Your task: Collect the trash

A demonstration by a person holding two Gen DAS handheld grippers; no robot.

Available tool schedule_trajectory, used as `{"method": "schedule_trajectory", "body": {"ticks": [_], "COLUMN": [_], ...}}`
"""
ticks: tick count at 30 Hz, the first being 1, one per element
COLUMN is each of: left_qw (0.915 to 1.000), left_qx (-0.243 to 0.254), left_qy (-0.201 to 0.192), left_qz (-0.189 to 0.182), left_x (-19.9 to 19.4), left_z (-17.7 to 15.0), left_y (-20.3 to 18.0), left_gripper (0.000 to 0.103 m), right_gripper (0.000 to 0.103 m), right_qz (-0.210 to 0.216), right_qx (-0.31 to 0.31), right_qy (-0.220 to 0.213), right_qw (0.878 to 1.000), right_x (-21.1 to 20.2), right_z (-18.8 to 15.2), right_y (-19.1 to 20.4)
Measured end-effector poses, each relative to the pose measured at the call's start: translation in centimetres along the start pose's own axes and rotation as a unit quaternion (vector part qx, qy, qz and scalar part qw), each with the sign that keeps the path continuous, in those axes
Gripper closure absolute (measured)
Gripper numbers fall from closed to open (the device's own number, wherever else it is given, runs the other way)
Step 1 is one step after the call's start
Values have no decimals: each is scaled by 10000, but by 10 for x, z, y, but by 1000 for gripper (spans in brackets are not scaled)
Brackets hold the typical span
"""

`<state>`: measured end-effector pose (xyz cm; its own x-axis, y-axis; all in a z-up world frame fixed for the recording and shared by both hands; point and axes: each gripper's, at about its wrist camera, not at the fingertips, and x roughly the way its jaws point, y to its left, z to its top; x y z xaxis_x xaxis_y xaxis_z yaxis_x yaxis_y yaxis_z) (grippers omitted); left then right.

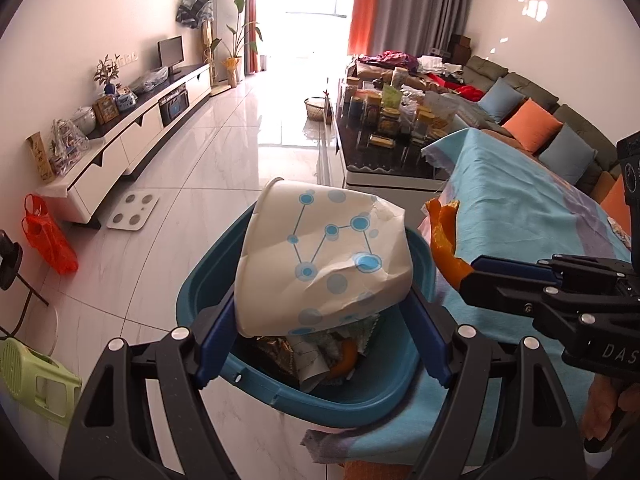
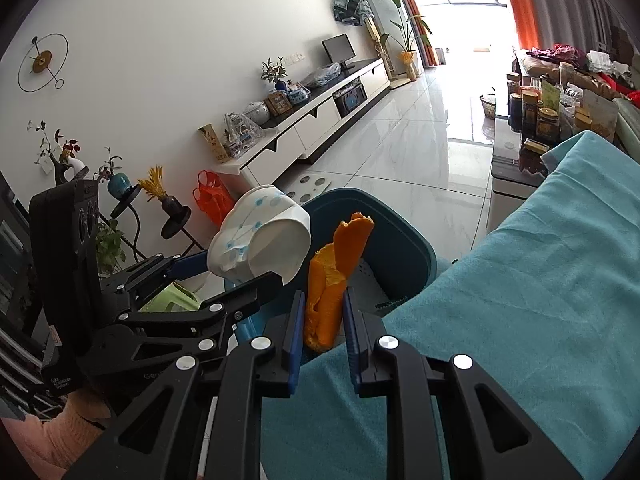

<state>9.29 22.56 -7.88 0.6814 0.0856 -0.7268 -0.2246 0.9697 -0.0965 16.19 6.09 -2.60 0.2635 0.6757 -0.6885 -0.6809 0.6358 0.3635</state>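
Observation:
My left gripper (image 1: 320,320) is shut on a crumpled white paper cup with blue dots (image 1: 324,260) and holds it above the teal trash bin (image 1: 208,280). The bin holds wrappers and orange peel (image 1: 344,356). My right gripper (image 2: 324,320) is shut on a strip of orange peel (image 2: 332,276) at the bin's (image 2: 400,236) near edge, over the table. The right gripper also shows in the left wrist view (image 1: 470,278), with its peel (image 1: 444,236). The cup (image 2: 260,240) and left gripper (image 2: 228,272) show in the right wrist view.
A table under a teal cloth (image 1: 520,208) (image 2: 540,280) stands right of the bin. A cluttered coffee table (image 1: 384,140) and sofa (image 1: 540,120) lie beyond. A TV cabinet (image 1: 132,136), a scale (image 1: 134,210), an orange bag (image 1: 48,240) and a green stool (image 1: 36,380) are on the left.

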Motion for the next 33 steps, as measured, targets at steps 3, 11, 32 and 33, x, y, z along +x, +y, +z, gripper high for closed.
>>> {"method": "schedule_trajectory", "body": {"ticks": [3,11,32,33], "left_qw": [9999,9987,9909,9892], "left_qx": [-54,-222,363,442], "left_qy": [127,451,-1094,-1194], "left_qz": [31,-62,-694,-724], "left_x": [13,42,-57,-63], "left_z": [-2,-10,-18,-21], "left_y": [6,17,-67,-79], "left_gripper": [27,26,6,6], "right_gripper": [85,84,40,36], "right_qz": [-36,-53,-946,-1098], "right_qx": [-8,115,224,229], "right_qy": [83,108,-1476,-1592], "right_qw": [10000,9999,9843,9809], "right_x": [9,15,-119,-129], "right_z": [3,3,-62,-69], "right_y": [4,2,-19,-20]}}
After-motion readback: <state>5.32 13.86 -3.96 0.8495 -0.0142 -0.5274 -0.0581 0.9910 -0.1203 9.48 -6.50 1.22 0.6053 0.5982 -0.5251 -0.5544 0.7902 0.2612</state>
